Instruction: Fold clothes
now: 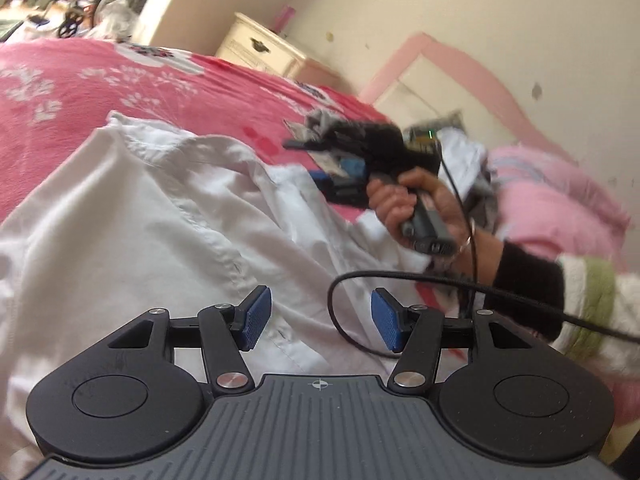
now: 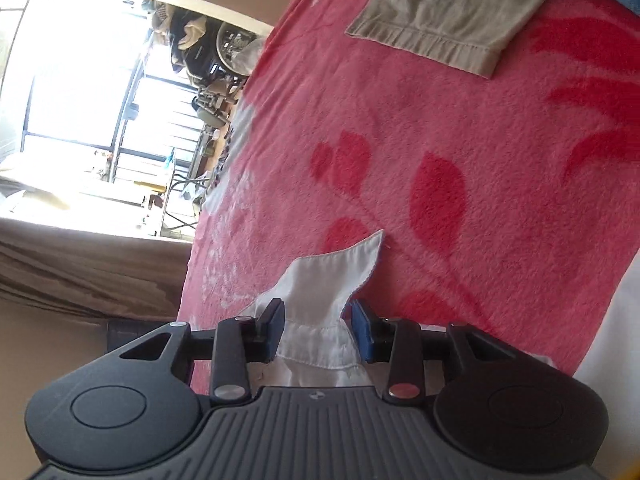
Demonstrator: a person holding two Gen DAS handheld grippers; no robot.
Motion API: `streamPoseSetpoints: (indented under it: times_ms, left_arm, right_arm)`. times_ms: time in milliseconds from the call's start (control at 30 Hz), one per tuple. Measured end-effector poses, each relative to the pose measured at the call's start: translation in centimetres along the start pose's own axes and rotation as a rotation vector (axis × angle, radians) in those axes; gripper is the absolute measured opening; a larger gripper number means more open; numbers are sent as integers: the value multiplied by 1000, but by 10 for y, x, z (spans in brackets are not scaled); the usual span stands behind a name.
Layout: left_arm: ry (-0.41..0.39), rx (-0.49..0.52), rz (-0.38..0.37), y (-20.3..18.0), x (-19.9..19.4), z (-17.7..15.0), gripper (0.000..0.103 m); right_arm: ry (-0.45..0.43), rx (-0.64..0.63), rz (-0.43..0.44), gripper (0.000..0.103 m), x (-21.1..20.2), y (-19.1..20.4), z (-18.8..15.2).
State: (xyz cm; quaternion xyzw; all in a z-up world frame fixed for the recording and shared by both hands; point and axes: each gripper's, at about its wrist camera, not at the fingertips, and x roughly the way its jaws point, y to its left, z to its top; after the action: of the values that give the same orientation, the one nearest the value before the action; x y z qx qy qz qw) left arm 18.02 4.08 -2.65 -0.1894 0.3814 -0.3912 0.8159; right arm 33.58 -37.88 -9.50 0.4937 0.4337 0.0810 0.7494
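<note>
A white shirt [image 1: 168, 216] lies spread and rumpled on the bed's pink blanket [image 1: 80, 88], its button placket running from about 11 o'clock down to 5 o'clock in the left wrist view; no clean fold shows on it yet. The left gripper [image 1: 320, 320] hovers above the placket with its jaws wide and nothing between them. The right gripper [image 2: 318, 332], seen in its own camera, has a white collar or cuff piece [image 2: 340, 276] bunched between its jaws, which stand narrow around the cloth. At 1 o'clock in that view a beige garment [image 2: 440, 24] lies flat as a neat rectangle, seemingly folded already. By my reading, the shirt's folding remains largely to do, though whether it is being opened out or gathered in cannot be settled here.
</note>
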Motion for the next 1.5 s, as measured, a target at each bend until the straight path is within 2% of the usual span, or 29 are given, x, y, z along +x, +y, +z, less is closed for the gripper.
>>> streamPoseSetpoints:
  times_ms: [133, 233, 267, 300, 367, 400, 500, 533, 633, 700, 800, 900, 1033, 1100, 1267, 1500]
  left_arm:
    - [-76, -135, 45, 23, -1, 11, 56]
    - [-108, -130, 112, 26, 15, 25, 56]
    - [-114, -120, 133, 26, 23, 30, 56]
    - [-117, -108, 158, 26, 32, 36, 56]
    - [-111, -39, 228, 21, 53, 47, 56]
    - [-103, 5, 275, 16, 64, 52, 56]
    - [-75, 143, 381, 4, 100, 69, 56]
    - [-75, 170, 395, 2, 109, 75, 55]
    - [-97, 197, 397, 3, 128, 93, 55]
    - [-96, 179, 400, 7, 141, 104, 54]
    - [-80, 155, 414, 16, 159, 115, 53]
    - [-46, 165, 458, 21, 177, 119, 53]
    - [-16, 197, 531, 19, 198, 114, 52]
    - [-9, 205, 561, 18, 205, 109, 52]
    - [-52, 135, 538, 21, 165, 109, 53]
    - [-110, 26, 495, 27, 89, 102, 54]
  right_arm:
    - [22, -26, -52, 42, 15, 2, 4]
    - [24, -67, -50, 41, 25, 12, 5]
    - [19, -91, -45, 32, 27, 17, 5]
    - [11, -114, -40, 17, 27, 22, 5]
    - [-40, -165, -33, 11, 21, 33, 3]
    - [-56, -202, -41, 3, 19, 39, 3]
    - [-105, -351, -70, 2, 12, 63, 0]
    - [-121, -408, -71, 2, 8, 71, -4]
    - [-157, -550, -73, 2, 2, 96, -12]
    - [-159, -606, -57, 2, -2, 106, -16]
    - [-148, -635, -35, 2, -1, 113, -23]
    - [-136, -663, -13, 2, -1, 120, -30]
    - [-120, -697, 17, 2, 0, 129, -39]
    - [-106, -668, 32, 2, 5, 129, -41]
    - [-104, -613, 67, 2, 11, 134, -44]
    - [-73, -573, 41, 2, 45, 154, -49]
